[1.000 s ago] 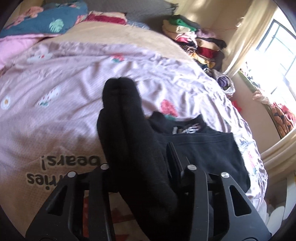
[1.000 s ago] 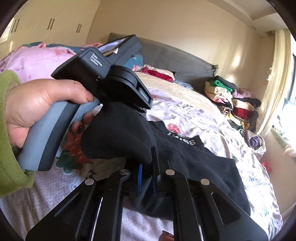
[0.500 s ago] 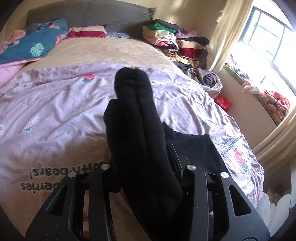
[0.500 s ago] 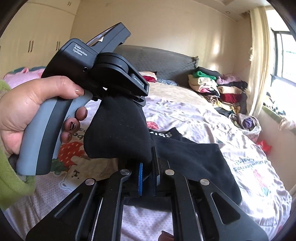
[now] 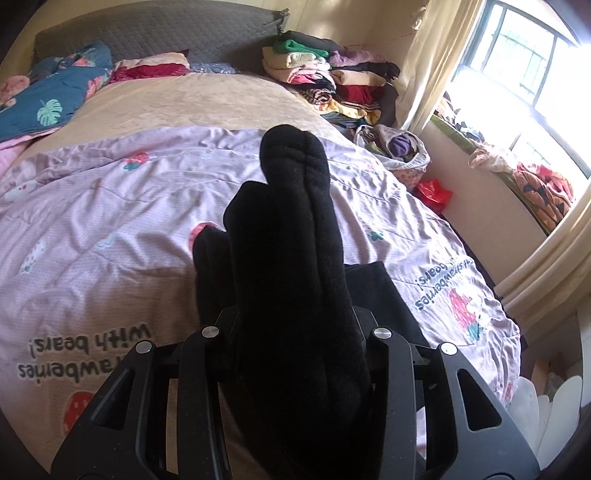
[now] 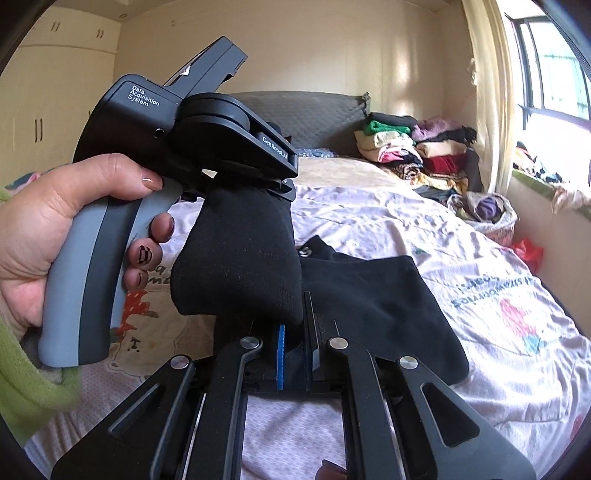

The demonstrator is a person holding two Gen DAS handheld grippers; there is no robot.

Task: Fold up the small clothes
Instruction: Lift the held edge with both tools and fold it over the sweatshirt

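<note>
Socks (image 5: 291, 266), black and bundled, fill the lower centre of the left wrist view, pinched between the jaws of the left hand-held gripper (image 5: 295, 325) and held above the bed. In the right wrist view the right hand-held gripper (image 6: 295, 354) at the bottom centre has its jaws pressed together on the lower end of the same bundle; its upper end is clamped in the left hand-held gripper, gripped by a hand (image 6: 55, 236) with a green sleeve at the left. Beneath, a black garment (image 6: 380, 295) lies flat on the pink quilt (image 5: 110, 229). Farther back, at the upper right, folded clothes (image 5: 332, 81) are stacked near the headboard (image 5: 155, 33) and window (image 5: 524, 66).
</note>
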